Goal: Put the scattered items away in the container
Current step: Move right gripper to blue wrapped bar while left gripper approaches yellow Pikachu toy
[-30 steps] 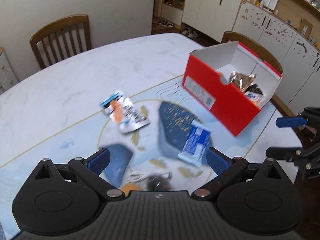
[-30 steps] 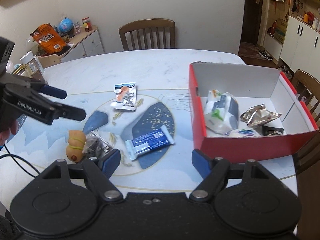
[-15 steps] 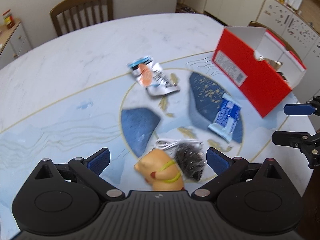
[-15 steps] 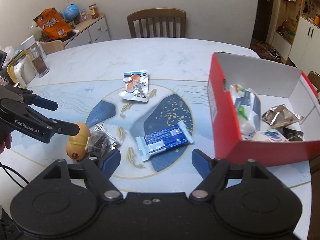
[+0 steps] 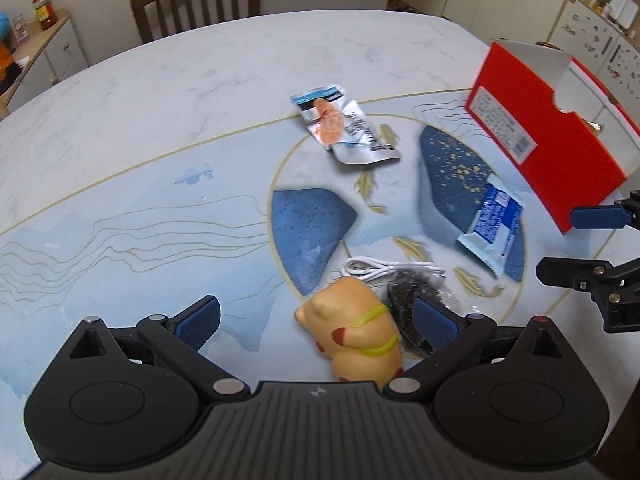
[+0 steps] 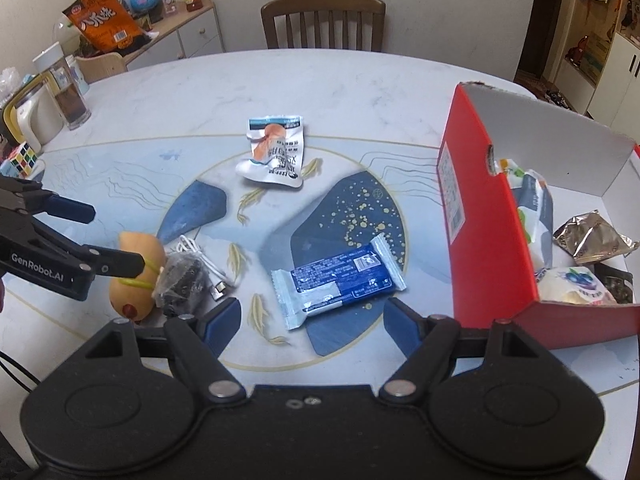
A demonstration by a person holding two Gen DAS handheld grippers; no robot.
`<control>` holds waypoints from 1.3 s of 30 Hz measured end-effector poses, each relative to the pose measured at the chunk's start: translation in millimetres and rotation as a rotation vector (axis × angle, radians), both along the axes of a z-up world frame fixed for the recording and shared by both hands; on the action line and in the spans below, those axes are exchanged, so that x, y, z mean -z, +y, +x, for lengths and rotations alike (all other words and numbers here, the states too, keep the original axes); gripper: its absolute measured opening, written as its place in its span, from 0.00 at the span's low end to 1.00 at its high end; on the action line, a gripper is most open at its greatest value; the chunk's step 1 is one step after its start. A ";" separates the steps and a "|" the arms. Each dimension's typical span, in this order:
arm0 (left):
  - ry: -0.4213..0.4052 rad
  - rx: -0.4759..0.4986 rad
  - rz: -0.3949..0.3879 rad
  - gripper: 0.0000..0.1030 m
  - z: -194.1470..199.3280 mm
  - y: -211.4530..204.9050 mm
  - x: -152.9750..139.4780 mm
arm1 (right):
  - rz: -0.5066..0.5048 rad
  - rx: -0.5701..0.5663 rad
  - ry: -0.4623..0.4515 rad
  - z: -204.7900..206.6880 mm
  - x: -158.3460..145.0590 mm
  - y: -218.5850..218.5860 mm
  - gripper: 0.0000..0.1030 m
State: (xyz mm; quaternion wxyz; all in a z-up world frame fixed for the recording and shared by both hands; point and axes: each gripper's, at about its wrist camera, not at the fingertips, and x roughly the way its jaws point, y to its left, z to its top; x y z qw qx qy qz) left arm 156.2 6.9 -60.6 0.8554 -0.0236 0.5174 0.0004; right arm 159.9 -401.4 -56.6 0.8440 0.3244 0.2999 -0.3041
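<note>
Presently we note the red box standing at the right side of the table, open-topped, with several packets inside (a crumpled foil one and a white pouch with a blue print are the clearest; the rest are partly hidden behind the near wall). From the left wrist view we see only its red outer wall, the contents out of sight.

Scattered items lie on the printed mat: a blue-and-white wrapped bar just beside the box, a silver snack packet with an orange picture farther back, and a yellow-tan toy figure touching a dark bundle in clear wrap with a white cable looped over it. What the bundle holds we cannot make out.

The left gripper hangs over the toy, jaws spread wide, pads clear of it on both sides; the toy's lower end is cut off by the gripper body. The right gripper is likewise spread and empty, the bar lying ahead of its fingertips, untouched.

Beyond, a wooden chair and a sideboard with an orange bag.
</note>
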 end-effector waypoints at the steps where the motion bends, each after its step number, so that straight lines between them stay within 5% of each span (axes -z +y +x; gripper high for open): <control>1: 0.001 -0.004 0.001 1.00 0.6 0.6 1.2 | 0.003 0.001 0.003 1.4 1.4 -1.4 0.76; 25: 0.061 0.006 0.005 1.00 7.8 -1.7 29.1 | 0.034 0.085 0.098 44.8 24.5 -55.0 0.76; 34: 0.073 0.015 -0.009 1.00 8.9 -3.2 33.3 | 0.037 0.099 0.204 59.2 43.6 -50.3 0.76; 39: 0.078 0.018 -0.019 1.00 10.3 -2.6 34.8 | 0.060 0.110 0.183 49.5 46.4 -40.6 0.77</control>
